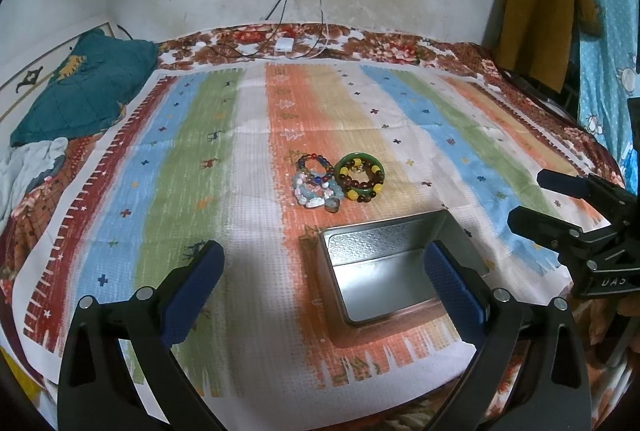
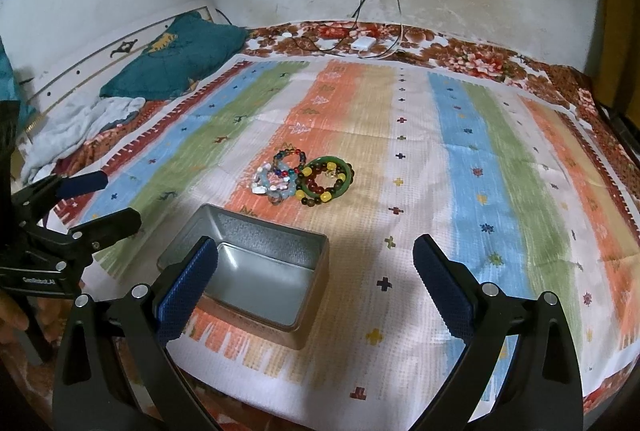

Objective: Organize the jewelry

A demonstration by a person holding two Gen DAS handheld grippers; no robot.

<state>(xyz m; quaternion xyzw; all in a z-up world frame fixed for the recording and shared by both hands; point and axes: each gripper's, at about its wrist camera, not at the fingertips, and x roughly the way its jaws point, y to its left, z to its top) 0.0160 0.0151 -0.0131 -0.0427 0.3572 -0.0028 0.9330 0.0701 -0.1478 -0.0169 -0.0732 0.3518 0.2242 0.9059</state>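
Left claw (image 1: 320, 283): I held it with its blue pads spread wide and nothing between them, above the near edge of the bed, so that either the tin or the beads could be approached without closing first.
Right claw (image 2: 316, 283): I kept it equally wide apart and empty, beside the left one and well short of the jewelry; each claw showed at the edge of the other's view, so neither blocked the other's path.
Tin box (image 1: 400, 263): it sat open and empty on the striped cloth (image 1: 240, 171), near the bed's front edge, directly under my claws. I judged it was put closest to me as the place the jewelry should end up.
Bracelet pile (image 1: 340, 181): it lay just beyond the tin, toward the middle of the bed, all the pieces touching or overlapping.
Green bangle (image 2: 326, 179): it rested on the pile's right side with a dark-and-yellow bead strand lying across it.
Pale stone bracelet (image 2: 274, 187): it lay on the pile's left side, touching a multicoloured bead ring behind it.
Progress: nothing was in the tin, so the sorting had not yet begun.
Risk: the strands overlapped, so I expected that lifting one could drag another along.
Far edge: a charger and cables (image 1: 284, 45) lay against the wall, clear of the work.
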